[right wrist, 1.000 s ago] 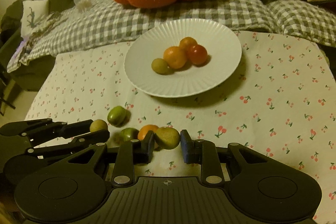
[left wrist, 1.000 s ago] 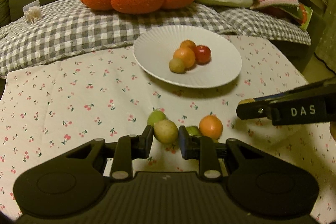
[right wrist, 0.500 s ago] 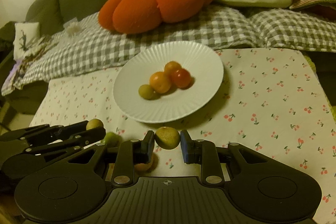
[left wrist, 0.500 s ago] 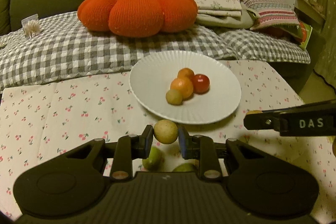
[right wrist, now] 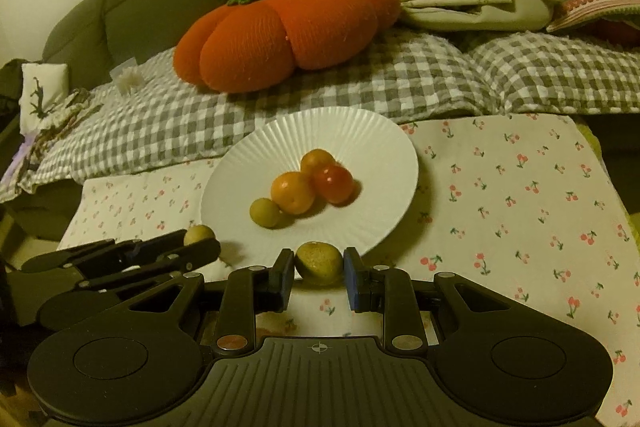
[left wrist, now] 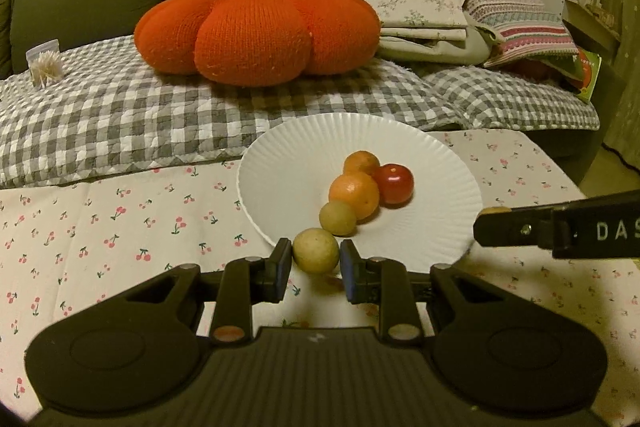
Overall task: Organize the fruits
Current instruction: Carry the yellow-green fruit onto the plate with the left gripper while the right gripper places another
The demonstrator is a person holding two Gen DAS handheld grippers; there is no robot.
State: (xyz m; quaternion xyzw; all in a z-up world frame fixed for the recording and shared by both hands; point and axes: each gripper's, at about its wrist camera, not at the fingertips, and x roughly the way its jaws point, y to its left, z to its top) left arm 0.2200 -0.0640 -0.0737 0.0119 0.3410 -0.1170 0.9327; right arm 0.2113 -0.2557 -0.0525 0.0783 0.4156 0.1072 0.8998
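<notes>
The left gripper (left wrist: 316, 263) is clamped on a pale yellow-green fruit (left wrist: 316, 251), its two pads pressing the fruit's sides so it hangs just short of the near rim of the white plate (left wrist: 280, 163). The right gripper (right wrist: 319, 273) is clenched the same way on a duller green fruit (right wrist: 320, 263), also held at the plate's near edge. Each fruit is pinched across its widest part, which looks like the surest way to carry something this round and smooth without it squirting out.

The plate sits on a cherry-print cloth (right wrist: 520, 187) and already holds four fruits in a touching cluster: two orange ones (left wrist: 354, 195), a red one (left wrist: 394, 183) and a small green one (left wrist: 337, 218). They lie toward the plate's middle (leaving bare plate at the front and left), so there seems to be room for two more without knocking the pile.

Both grippers point down and forward at the plate, side by side and near each other; in the right wrist view the left gripper shows at the lower left with its fruit at the tip. By my reading, this is the carrying step of gathering the loose fruits onto the plate, and each fruit needs to be over the plate's flat centre before the jaws let go, or it may roll off the fluted rim.
</notes>
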